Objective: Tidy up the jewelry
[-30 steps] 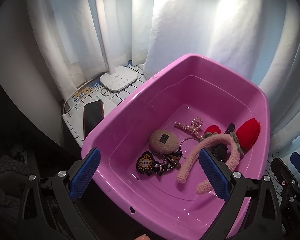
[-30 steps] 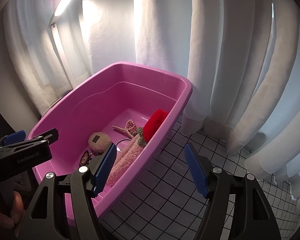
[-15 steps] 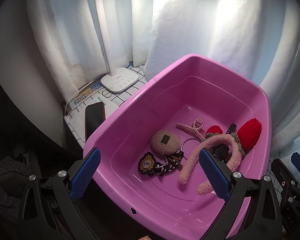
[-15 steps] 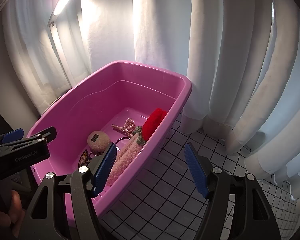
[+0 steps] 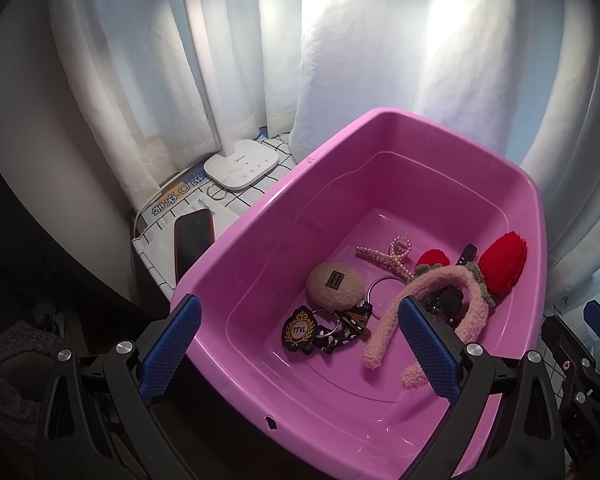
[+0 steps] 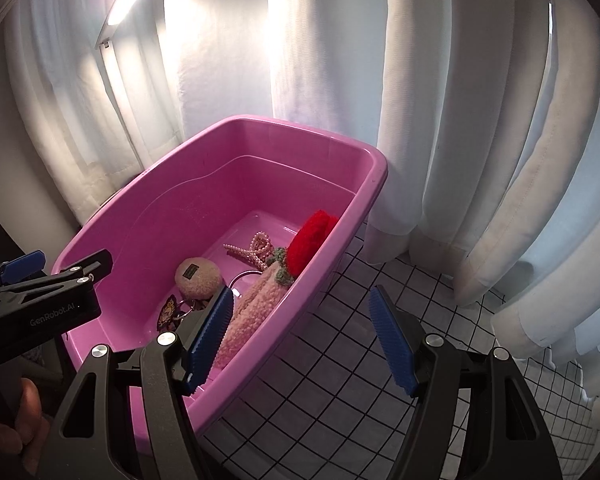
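Jewelry and hair bits are all seen piled in the pink tub (image 5: 440, 168), toward its right half. Compared with a second ago, barely anything has changed: the left view has drifted back a touch, so the tub sits slightly lower and more of the table edge is shown, and nothing in the pile has been shifted. So not much can be read into it for the sorting; the pile could be freshly gathered or waiting to be picked apart.

Left claw (image 5: 300, 350) is held wide open with nothing gripped. Just ahead of it, between the pads, lie the badge keychain (image 5: 300, 330) and beige puff (image 5: 334, 284); the pink fuzzy headband (image 5: 416, 292) is right by the right-hand pad, with the pearl clip (image 5: 384, 254) further ahead.

Right claw (image 6: 308, 338) is also spread open and empty, hung over the tub's right rim and the checked table (image 6: 340, 360); the pile sits ahead-left of it.
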{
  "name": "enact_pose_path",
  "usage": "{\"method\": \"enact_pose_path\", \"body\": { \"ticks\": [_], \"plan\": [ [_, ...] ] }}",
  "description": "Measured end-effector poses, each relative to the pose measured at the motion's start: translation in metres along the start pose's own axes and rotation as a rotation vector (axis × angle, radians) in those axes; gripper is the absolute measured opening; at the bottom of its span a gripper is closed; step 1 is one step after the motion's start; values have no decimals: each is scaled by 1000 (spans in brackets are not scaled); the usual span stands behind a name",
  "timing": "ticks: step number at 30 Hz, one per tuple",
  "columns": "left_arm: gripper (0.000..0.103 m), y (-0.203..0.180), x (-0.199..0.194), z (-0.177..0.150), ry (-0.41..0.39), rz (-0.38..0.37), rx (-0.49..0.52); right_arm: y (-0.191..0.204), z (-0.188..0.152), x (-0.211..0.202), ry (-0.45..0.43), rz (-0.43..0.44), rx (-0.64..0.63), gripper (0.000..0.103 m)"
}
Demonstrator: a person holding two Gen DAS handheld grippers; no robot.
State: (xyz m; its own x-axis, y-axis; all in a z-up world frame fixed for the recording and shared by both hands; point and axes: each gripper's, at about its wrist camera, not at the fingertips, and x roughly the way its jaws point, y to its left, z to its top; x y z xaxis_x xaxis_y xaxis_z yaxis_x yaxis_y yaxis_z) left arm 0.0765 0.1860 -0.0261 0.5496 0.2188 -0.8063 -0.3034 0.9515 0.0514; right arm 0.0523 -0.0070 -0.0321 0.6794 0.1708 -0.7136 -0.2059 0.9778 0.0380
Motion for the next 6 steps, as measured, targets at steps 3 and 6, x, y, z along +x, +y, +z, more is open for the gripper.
{"method": "enact_pose_path", "body": {
  "ticks": [3, 6],
  "plan": [
    [97, 0, 0, -1, 5, -3, 0, 0, 0, 0, -1, 0, 1, 67],
    [97, 1, 0, -1, 4, 2, -1, 1, -1, -1, 0, -1, 2, 67]
  ]
}}
